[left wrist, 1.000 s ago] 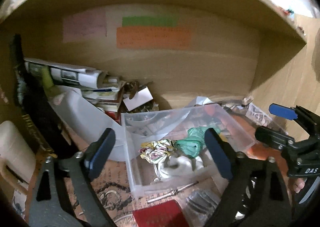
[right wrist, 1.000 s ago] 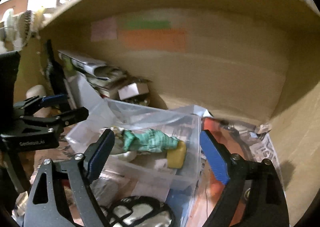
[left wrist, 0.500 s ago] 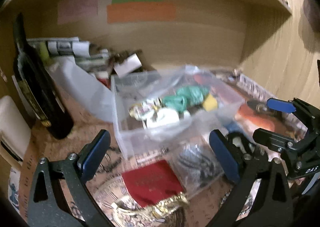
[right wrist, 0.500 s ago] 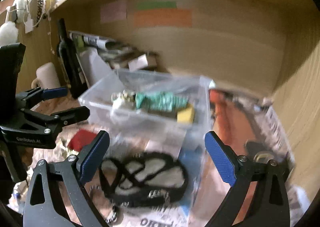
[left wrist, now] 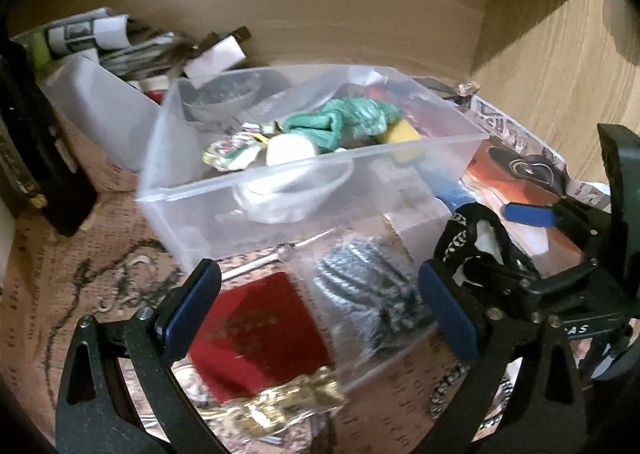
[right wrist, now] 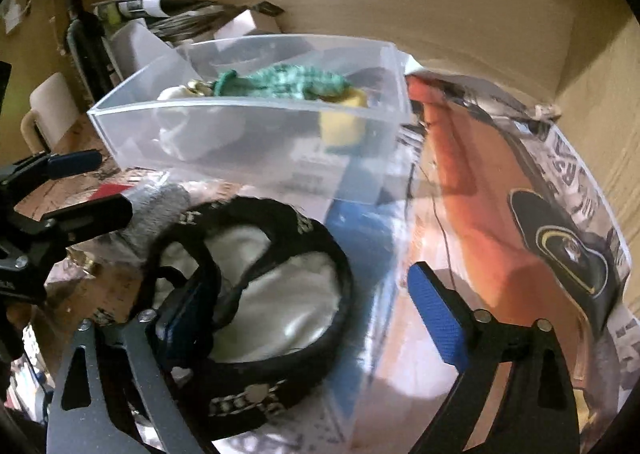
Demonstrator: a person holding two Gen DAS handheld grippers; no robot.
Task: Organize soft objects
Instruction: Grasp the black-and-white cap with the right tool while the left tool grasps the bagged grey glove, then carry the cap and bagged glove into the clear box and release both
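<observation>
A clear plastic bin (left wrist: 280, 190) (right wrist: 240, 126) holds a green knitted piece (left wrist: 344, 122) (right wrist: 288, 84), a yellow sponge (right wrist: 344, 122), a white soft item (left wrist: 290, 150) and a patterned cloth. In front of it lie a red cloth (left wrist: 256, 330), a grey knit in a clear bag (left wrist: 360, 282) and a black-and-white strapped item in a bag (right wrist: 256, 286). My left gripper (left wrist: 320, 314) is open above the red cloth and grey knit. My right gripper (right wrist: 312, 306) is open over the black strapped item, its left finger low against it.
A dark bottle (left wrist: 28, 142) stands at left, with rolled papers (left wrist: 100, 34) and a white lid (left wrist: 100, 110) behind the bin. An orange packet with a black logo (right wrist: 520, 222) lies at right. A gold trinket (left wrist: 288, 402) sits near my left gripper. Wooden shelf walls enclose all.
Both grippers have pulled back and dropped lower toward the items in front of the bin. The right gripper now hangs right over the black strapped item. Both stay open.
</observation>
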